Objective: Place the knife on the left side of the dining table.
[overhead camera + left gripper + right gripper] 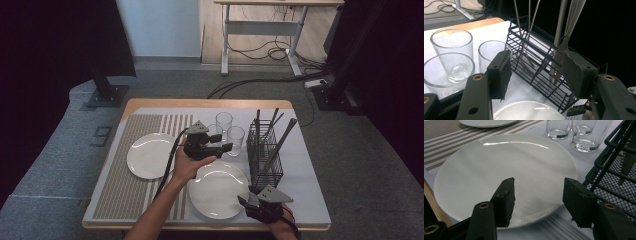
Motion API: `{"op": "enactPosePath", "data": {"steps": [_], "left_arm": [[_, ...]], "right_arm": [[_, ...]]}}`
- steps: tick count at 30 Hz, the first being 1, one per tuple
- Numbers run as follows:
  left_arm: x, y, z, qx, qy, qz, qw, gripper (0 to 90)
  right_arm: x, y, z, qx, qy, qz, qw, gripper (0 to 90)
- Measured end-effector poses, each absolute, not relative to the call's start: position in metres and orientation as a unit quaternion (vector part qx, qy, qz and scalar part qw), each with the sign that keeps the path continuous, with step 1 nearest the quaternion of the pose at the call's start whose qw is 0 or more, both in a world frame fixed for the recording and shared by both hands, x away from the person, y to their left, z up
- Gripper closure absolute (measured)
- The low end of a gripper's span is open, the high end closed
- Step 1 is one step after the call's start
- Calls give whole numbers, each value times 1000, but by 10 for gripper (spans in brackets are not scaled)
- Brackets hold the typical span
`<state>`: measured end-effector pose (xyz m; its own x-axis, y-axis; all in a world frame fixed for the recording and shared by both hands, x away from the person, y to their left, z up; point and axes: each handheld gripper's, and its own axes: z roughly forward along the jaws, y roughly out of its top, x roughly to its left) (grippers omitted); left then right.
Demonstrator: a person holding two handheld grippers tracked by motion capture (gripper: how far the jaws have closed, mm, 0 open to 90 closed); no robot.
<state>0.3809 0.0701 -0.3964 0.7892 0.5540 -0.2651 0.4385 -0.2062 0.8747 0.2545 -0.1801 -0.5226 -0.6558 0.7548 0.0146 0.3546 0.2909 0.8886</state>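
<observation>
Two white plates lie on the table: a far one (150, 155) on the striped placemat (130, 190) and a near one (217, 190) (499, 170). Three clear glasses (224, 121) stand behind the near plate. A black wire basket (265, 155) (541, 72) holds several upright pieces of cutlery (560, 32). My left gripper (227, 146) (537, 67) hovers open above the near plate's far edge, pointing at the basket, with glasses (451, 50) to its left. My right gripper (242, 201) (539, 195) is open and empty, its jaws over the near plate's front right rim.
The basket (614, 170) stands close to the right gripper's right jaw. The wooden table edge (200, 226) runs along the front. Behind the table are a desk frame (260, 30), floor cables (270, 50) and dark stands (105, 92).
</observation>
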Motion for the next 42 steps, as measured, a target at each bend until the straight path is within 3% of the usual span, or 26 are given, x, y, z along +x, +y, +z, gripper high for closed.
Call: {"op": "enactPosePath", "data": {"steps": [42], "left_arm": [[386, 51, -396, 779, 313, 45, 542, 412]], "right_arm": [[255, -180, -523, 356, 778, 476, 206, 433]]}}
